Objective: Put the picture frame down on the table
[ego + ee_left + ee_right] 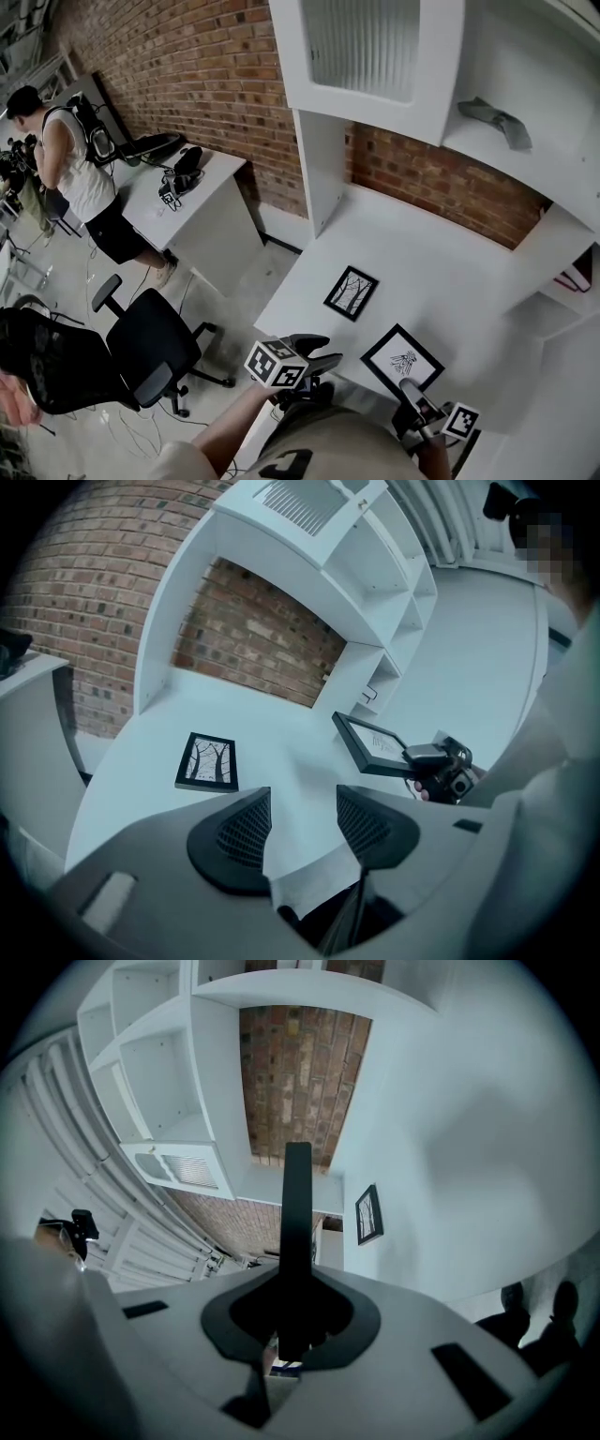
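Observation:
A black picture frame (403, 358) with a small drawing hangs tilted over the front edge of the white table (422, 253). My right gripper (410, 389) is shut on its near edge. In the right gripper view that frame (297, 1232) shows edge-on between the closed jaws. In the left gripper view the held frame (373, 744) slants up from the right gripper (427, 755). A second frame (352, 292) with a tree print lies flat on the table, also seen as the tree frame (207, 761). My left gripper (319, 349) is open and empty at the table's front edge.
White shelves (375, 66) rise behind the table against a brick wall (206, 84). A grey object (497, 117) lies on an upper shelf. Left of the table stand a black office chair (150, 347), another white desk (192, 197) and a person (80, 169).

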Demonstrator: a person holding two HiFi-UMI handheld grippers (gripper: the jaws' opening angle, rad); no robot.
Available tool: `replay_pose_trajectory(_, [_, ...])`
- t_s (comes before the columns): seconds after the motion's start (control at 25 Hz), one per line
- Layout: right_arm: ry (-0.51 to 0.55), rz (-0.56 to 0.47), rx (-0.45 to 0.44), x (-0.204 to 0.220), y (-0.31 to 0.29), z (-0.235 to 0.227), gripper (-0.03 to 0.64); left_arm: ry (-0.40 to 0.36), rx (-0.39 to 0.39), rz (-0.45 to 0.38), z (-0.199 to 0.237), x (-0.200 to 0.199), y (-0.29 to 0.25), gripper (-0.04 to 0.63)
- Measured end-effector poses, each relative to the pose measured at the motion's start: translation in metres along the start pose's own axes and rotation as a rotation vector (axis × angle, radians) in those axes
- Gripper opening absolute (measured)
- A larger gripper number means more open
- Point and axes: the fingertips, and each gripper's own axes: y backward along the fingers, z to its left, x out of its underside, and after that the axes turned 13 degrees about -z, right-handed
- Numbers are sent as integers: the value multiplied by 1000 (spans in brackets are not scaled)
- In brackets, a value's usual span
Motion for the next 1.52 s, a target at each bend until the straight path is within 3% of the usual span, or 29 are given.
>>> replay_pose_trajectory(0.36, [0, 11, -20, 12, 34, 2, 18, -8, -47, -46, -25, 12, 20, 179])
replay_pose_trajectory(0.52, [6, 8, -15, 19, 56, 4, 18, 41, -128, -57, -26, 30, 32, 54])
replay_pose_trajectory(0.6, [2, 3, -16, 21, 65, 5, 18, 73, -138, -72, -31, 34, 35, 28])
replay_pose_trajectory(0.96, [-42, 11, -35, 33, 88, 4, 18, 100, -109, -74, -64, 51, 32, 15])
replay_pose_trajectory(1.24, [-70, 17, -24, 37, 96, -1, 18, 137, -153, -79, -65, 63, 38, 15])
replay_pose_trajectory(1.52, [-83, 29, -14, 43, 82, -2, 18, 149, -148, -69, -60, 60, 41, 15])
